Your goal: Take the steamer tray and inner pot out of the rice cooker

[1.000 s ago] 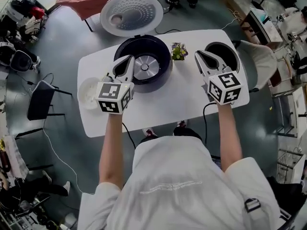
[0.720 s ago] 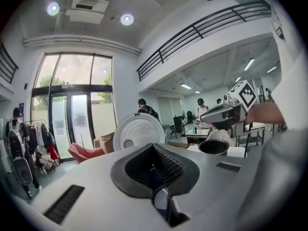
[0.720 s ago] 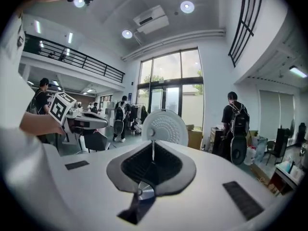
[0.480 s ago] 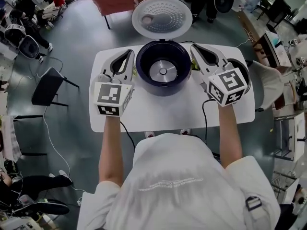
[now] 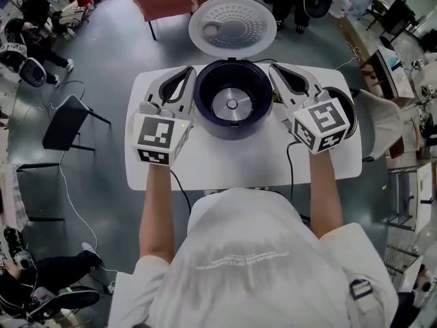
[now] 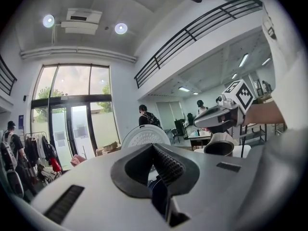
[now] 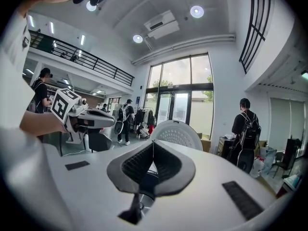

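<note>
Nearest, both forearms reach fwd over the white table, w/ a marker cube at the back of each tool. The left gripper sits just beside the rice cooker on its left and the right gripper just beside it on the right. Neither seems to touch the rim. Both pairs of jaws are closed pad to pad w/ nothing btwn them, plain in each gripper view.

The cooker is bare inside: only the round heater plate shows at the bottom, so no pot or tray in it. The inner pot stands upright at the table's right end, partly hidden behind the right gripper's cube. A pale edge peeks out at the left gripper's outer side, poss the steamer tray, but too covered to be sure. Past the cooker, the perforated lid stands fully open.

Judgement: both removals look done, so the step in hand is prob just parking the tools. To do it well:
- Hold both apart from the cooker wall.
- No sideways swing on the right: the pot is close behind that hand & could get knocked off the table end.
- Same care on the left re whatever lies under that tool.
- Leave the lid alone, the task doesn't ask for closing
</note>
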{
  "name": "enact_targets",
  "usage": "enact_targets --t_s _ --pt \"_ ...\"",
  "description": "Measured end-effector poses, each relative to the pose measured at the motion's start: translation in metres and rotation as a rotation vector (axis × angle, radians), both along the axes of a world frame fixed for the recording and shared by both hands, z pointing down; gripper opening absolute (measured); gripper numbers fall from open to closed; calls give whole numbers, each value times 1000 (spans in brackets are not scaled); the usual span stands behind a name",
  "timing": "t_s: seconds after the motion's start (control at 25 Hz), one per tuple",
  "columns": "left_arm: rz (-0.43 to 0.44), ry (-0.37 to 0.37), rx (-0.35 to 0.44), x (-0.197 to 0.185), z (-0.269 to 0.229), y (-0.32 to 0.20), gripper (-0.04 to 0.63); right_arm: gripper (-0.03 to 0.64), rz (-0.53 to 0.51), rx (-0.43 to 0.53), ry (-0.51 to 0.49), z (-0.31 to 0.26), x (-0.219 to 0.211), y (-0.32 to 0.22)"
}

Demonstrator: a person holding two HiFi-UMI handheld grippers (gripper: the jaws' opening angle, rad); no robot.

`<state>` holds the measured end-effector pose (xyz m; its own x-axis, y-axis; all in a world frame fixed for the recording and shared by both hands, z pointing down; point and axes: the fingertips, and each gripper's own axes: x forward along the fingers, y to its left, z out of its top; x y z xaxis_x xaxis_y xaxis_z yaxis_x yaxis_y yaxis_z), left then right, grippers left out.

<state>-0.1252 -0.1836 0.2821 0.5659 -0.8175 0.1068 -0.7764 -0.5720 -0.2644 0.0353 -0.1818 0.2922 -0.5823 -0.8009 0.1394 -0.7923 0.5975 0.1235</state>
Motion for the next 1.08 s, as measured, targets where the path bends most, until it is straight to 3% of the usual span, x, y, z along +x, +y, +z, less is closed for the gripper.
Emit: enact_targets --t_s 0.44,1.08 --pt "49 9 -16 12 5 -6 15 26 25 13 15 4 7 -5" --pt "34 25 -36 9 16 -13 15 26 40 -6 17 12 11 -11"
